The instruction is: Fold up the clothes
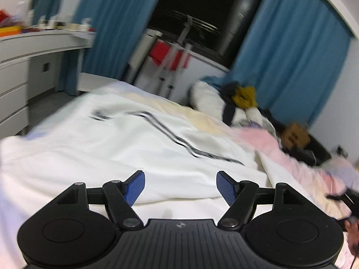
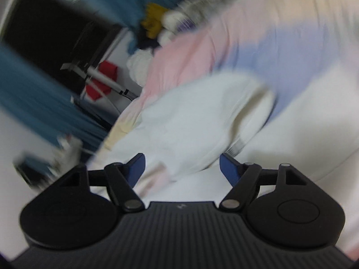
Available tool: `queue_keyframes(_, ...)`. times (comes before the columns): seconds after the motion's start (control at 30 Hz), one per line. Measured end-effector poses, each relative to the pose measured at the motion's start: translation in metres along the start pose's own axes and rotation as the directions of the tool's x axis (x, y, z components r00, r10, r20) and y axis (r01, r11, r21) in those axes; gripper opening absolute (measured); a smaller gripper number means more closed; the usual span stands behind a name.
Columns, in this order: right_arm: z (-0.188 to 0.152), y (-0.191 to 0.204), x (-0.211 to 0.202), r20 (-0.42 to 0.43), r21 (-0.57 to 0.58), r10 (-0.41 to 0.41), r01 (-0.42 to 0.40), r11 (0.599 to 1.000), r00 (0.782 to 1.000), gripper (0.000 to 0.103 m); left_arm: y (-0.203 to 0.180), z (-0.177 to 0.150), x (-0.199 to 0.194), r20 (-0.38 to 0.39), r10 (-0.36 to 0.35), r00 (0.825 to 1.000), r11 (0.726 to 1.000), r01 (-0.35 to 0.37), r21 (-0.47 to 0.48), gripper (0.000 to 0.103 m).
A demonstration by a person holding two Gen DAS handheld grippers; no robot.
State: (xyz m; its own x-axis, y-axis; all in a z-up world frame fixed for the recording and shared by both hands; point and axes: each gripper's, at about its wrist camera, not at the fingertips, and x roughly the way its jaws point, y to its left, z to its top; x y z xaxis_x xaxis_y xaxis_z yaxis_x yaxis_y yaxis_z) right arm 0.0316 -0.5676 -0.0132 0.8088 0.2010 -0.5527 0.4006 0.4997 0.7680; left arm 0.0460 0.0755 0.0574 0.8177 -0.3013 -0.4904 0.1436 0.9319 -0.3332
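A white garment (image 1: 125, 141) with black stripe markings lies spread on the bed, over a pastel pink, yellow and lilac sheet (image 1: 280, 148). My left gripper (image 1: 180, 187) is open and empty just above the garment's near edge. In the right wrist view the same white garment (image 2: 197, 121) shows as a blurred rounded fold on the pastel sheet (image 2: 280, 44). My right gripper (image 2: 182, 168) is open and empty above it. The right gripper's black body also shows at the far right edge of the left wrist view (image 1: 345, 199).
A pile of clothes with a mustard piece (image 1: 244, 96) sits at the bed's far end. A drying rack (image 1: 177, 51) with red cloth stands by blue curtains (image 1: 291, 51). A white dresser (image 1: 27, 51) with clutter is at left. A brown box (image 1: 295, 134) lies at right.
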Motion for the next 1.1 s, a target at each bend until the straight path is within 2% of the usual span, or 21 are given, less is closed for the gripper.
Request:
queue_keyframes(0.03,-0.002,-0.003,0.017,-0.017,0.081,0.005,-0.004,0.997,1.000,0.076,-0.014,-0.002,0.014,-0.010,-0.006,1.000,1.000,0.006,0.023,0.073)
queue_keyframes(0.1,-0.009,-0.008,0.046,-0.035,0.160,0.011,-0.005,0.987,0.999,0.076,-0.041,-0.007,0.041,-0.031,-0.018,0.999,0.997,0.020,0.070,0.072)
queue_keyframes(0.2,-0.011,-0.020,0.065,-0.031,0.192,0.023,-0.017,0.981,0.999,0.076,-0.067,-0.019,0.081,-0.057,-0.028,0.998,0.992,0.035,0.123,0.072)
queue_keyframes(0.33,-0.013,-0.037,0.087,-0.022,0.226,0.041,-0.035,0.973,0.999,0.074,-0.070,-0.042,0.123,-0.085,-0.037,0.996,0.988,0.049,0.147,0.072)
queue_keyframes(0.47,-0.006,-0.038,0.104,-0.013,0.215,0.074,-0.069,0.974,0.997,0.076,-0.053,-0.053,0.149,-0.136,-0.065,0.989,0.990,0.081,0.117,0.071)
queue_keyframes(0.53,-0.003,-0.030,0.107,0.009,0.196,0.095,-0.095,0.976,0.995,0.065,-0.046,-0.057,0.153,-0.138,-0.082,0.987,0.991,0.096,0.095,0.071)
queue_keyframes(0.6,0.000,-0.021,0.110,0.033,0.175,0.118,-0.122,0.977,0.993,0.039,-0.040,-0.057,0.152,-0.122,-0.099,0.988,0.992,0.107,0.066,0.071)
queue_keyframes(0.63,0.003,-0.013,0.110,0.044,0.153,0.129,-0.134,0.979,0.991,0.019,-0.037,-0.056,0.151,-0.110,-0.107,0.988,0.992,0.114,0.059,0.071)
queue_keyframes(0.7,0.012,0.008,0.108,0.077,0.087,0.154,-0.160,0.983,0.985,0.014,-0.037,-0.056,0.150,-0.087,-0.117,0.989,0.991,0.122,0.061,0.071)
queue_keyframes(0.8,0.040,0.038,0.100,0.165,-0.010,0.215,-0.216,0.976,0.963,0.013,-0.035,-0.059,0.145,-0.062,-0.143,0.988,0.988,0.145,0.043,0.071)
queue_keyframes(0.87,0.066,0.046,0.097,0.230,-0.014,0.250,-0.254,0.967,0.940,0.012,-0.035,-0.060,0.139,-0.050,-0.159,0.986,0.986,0.161,0.036,0.071)
queue_keyframes(0.97,0.113,0.041,0.098,0.320,0.005,0.270,-0.286,0.958,0.908,0.012,-0.037,-0.062,0.136,-0.036,-0.177,0.984,0.983,0.178,0.042,0.071)
queue_keyframes(1.1,0.168,0.013,0.114,0.420,0.070,0.265,-0.322,0.944,0.868,0.012,-0.046,-0.068,0.138,-0.040,-0.190,0.981,0.978,0.193,0.078,0.070)
